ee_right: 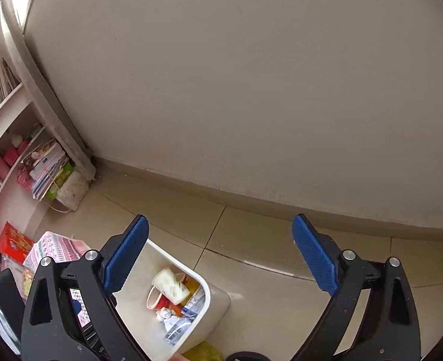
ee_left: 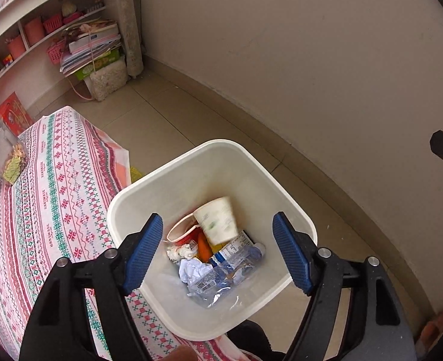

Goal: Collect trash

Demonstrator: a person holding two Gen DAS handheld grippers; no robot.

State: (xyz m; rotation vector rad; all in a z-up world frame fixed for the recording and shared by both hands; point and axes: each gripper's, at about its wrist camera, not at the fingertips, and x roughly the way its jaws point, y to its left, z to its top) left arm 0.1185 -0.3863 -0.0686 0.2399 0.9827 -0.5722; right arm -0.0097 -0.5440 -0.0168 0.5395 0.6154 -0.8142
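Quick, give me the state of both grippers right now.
Left gripper: open, holding nothing, above the white trash bin.
Right gripper: open, holding nothing.

Your left wrist camera looks steeply down from close above the bin [ee_left: 212, 270], counter [ee_left: 41, 210] at its left, your right wrist camera sits farther right, tilted toward the wall [ee_right: 251, 90], both sharing bin [ee_right: 173, 294], floor [ee_right: 266, 270], shelves [ee_right: 8, 156]

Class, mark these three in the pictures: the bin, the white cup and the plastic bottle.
bin [ee_left: 218, 144], left wrist view, far rim.
white cup [ee_left: 217, 219], left wrist view, side wall.
plastic bottle [ee_left: 236, 263], left wrist view, clear body.
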